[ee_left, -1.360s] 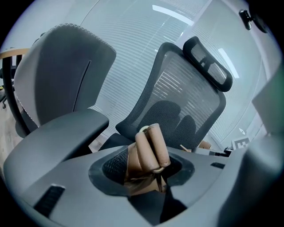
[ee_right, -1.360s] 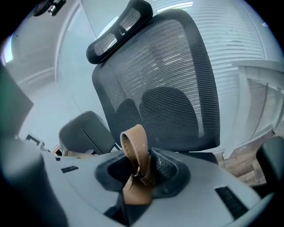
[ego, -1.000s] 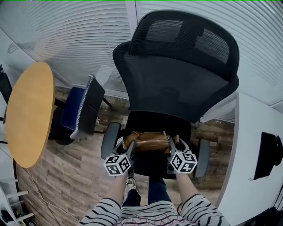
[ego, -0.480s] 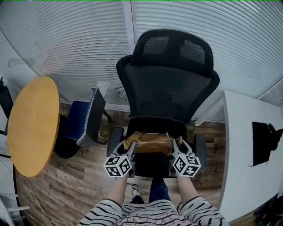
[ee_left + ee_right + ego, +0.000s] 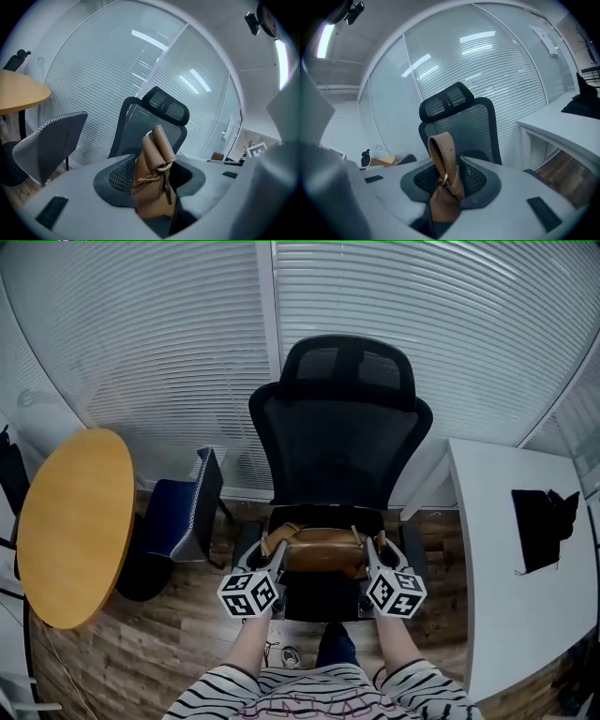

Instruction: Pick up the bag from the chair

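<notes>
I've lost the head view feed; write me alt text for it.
The left gripper and right gripper each clamp one end of a brown leather bag over the seat of a black mesh office chair. A round wooden table and a blue chair stand at the left, a white desk at the right, closed window blinds behind.

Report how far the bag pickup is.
Done: left gripper and right gripper each clamp a strap end of the brown leather bag. In hand: the bag hangs between them over the seat of the black mesh office chair, apparently lifted. Left: carrying it clear.
</notes>
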Demonstrator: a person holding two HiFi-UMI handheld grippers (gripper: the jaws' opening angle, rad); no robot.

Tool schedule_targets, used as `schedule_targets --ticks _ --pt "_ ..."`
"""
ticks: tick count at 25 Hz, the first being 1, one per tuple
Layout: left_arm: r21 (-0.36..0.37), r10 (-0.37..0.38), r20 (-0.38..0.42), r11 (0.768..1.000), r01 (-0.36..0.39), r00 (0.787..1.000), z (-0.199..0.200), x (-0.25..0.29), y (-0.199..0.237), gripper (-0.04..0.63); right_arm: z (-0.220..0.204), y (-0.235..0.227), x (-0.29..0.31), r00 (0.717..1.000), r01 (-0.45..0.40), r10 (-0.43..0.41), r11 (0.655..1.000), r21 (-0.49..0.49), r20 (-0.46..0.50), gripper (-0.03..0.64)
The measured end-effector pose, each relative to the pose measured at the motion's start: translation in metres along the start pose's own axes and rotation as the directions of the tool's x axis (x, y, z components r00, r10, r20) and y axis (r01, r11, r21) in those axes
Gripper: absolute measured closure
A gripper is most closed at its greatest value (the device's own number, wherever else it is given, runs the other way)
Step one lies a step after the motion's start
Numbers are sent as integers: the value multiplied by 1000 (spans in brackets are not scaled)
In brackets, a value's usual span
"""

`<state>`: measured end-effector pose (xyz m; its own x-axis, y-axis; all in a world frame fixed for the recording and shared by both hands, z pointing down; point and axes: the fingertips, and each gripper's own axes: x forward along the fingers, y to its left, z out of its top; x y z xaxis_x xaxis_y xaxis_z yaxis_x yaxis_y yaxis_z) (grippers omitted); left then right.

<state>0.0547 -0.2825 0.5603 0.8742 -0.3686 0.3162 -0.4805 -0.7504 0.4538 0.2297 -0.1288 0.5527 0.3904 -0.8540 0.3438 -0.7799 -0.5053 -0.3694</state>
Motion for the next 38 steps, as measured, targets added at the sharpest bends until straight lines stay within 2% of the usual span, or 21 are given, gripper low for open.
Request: schedule_targets --ticks 9,20,28,38 --pt "52 -74 52 996 72 996 31 -41 -29 393 23 24 -56 996 16 -15 1000 -7 84 494" --pt "96 -147 85 986 138 986 48 -87 -58 393 39 46 -115 986 41 -39 999 -11 162 495" --pt "131 -194 95 975 181 976 57 -110 -73 391 43 59 -147 978 65 -60 998 -16 201 497" --pt "157 -214 86 967 199 973 62 -134 -84 393 43 68 -172 974 84 -81 996 -7 211 497"
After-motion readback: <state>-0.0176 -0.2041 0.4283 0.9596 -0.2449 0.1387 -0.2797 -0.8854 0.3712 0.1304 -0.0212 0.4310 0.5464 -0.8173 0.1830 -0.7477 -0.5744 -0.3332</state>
